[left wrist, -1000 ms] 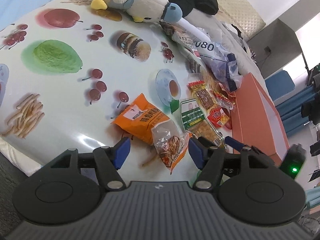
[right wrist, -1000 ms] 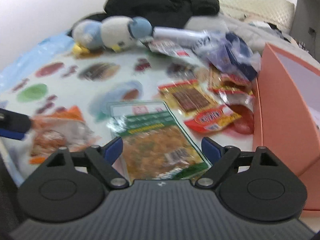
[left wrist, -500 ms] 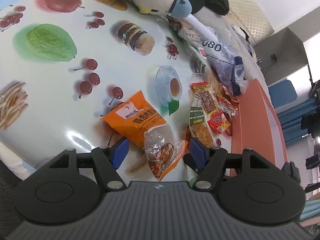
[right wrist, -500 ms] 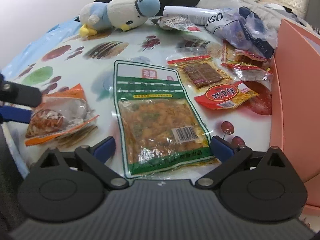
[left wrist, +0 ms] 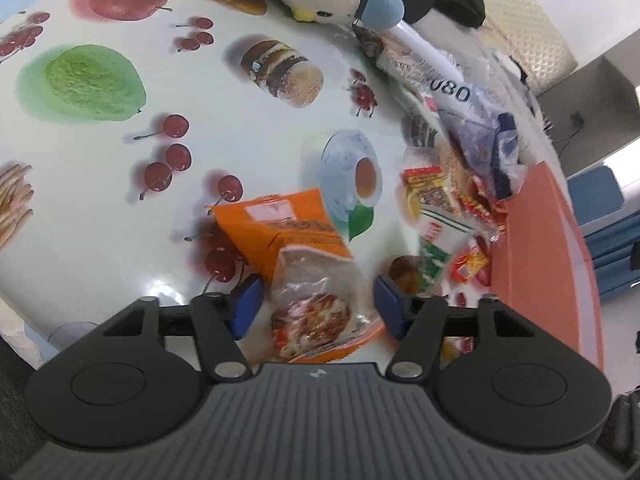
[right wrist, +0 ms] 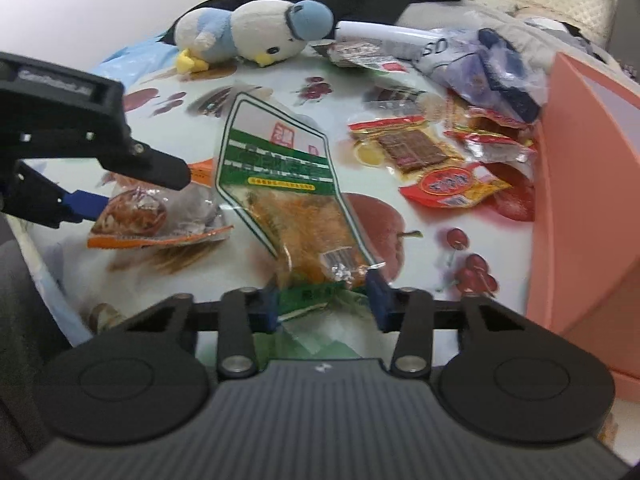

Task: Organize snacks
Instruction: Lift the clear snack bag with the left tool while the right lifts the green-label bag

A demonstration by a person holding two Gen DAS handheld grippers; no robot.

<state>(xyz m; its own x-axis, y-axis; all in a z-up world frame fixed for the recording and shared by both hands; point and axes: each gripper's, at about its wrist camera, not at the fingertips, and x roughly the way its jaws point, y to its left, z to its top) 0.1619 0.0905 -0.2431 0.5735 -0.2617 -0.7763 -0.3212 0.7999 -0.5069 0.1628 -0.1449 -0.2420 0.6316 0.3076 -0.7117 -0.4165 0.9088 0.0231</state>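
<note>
While both sets of jaws are closing, each straddles a packet on the fruit-print tablecloth (left wrist: 248, 120). Left gripper (left wrist: 316, 307): approx. half-wide, orange snack bag (left wrist: 296, 248) between pads, not yet pinched; bag at lower centre of frame, long axis running upper left to lower right. Right gripper (right wrist: 322, 298): narrow, pads pressing the crumpled bottom edge of the green-and-clear packet (right wrist: 288, 196); packet at frame centre, long axis near vertical, barcode end nearest gripper. Label txt on both illegible. White tube (left wrist: 436, 76), upper right, reads "080".

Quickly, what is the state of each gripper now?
Left gripper: closing around the orange packet, pads not touching.
Right gripper: closing on the green packet.
</note>
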